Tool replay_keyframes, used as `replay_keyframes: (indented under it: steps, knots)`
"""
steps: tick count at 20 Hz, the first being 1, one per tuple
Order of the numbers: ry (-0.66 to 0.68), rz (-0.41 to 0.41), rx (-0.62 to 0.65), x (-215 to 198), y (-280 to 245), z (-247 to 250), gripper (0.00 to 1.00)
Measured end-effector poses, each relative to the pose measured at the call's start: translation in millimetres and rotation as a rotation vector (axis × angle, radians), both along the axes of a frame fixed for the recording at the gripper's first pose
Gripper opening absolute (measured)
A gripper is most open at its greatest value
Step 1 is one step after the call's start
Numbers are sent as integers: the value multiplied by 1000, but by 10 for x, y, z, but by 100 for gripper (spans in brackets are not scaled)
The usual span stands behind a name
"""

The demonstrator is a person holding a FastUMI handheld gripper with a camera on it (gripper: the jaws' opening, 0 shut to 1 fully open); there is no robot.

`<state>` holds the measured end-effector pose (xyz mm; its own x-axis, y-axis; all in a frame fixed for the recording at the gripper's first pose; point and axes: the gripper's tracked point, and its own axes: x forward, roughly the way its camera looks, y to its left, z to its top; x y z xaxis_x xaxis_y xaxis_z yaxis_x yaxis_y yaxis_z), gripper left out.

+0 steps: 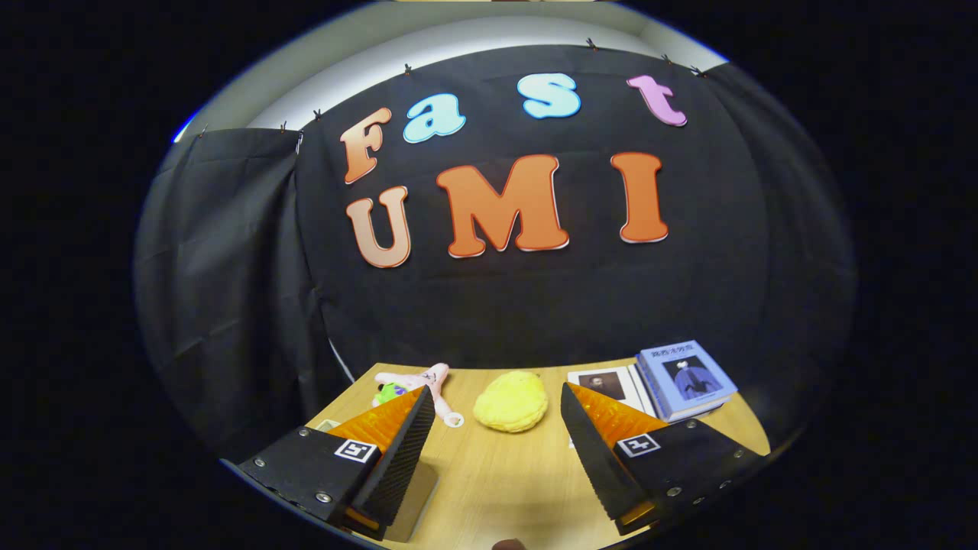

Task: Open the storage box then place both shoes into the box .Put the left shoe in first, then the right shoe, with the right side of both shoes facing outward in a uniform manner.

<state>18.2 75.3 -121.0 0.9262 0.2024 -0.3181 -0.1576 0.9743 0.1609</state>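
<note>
My gripper [495, 397] stands open above a light wooden table [497, 481], its two fingers spread wide with nothing between them. Just beyond the gap between the fingers lies a yellow soft lump [510, 401] on the tabletop.
A pink star-shaped plush toy [424, 382] with green shorts lies beyond the left finger. Beyond the right finger are a blue book [686, 378] stacked on others and a white book [607, 386] beside it. The table's far edge meets the black cloth wall.
</note>
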Motion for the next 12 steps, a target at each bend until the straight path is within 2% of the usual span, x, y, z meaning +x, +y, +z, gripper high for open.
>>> replay_keyframes:
  steps: [6,12]
  knots:
    - [-223,-94,-54,20,-622,627,99]
    - [-376,-153,-85,-46,-1001,1046,98]
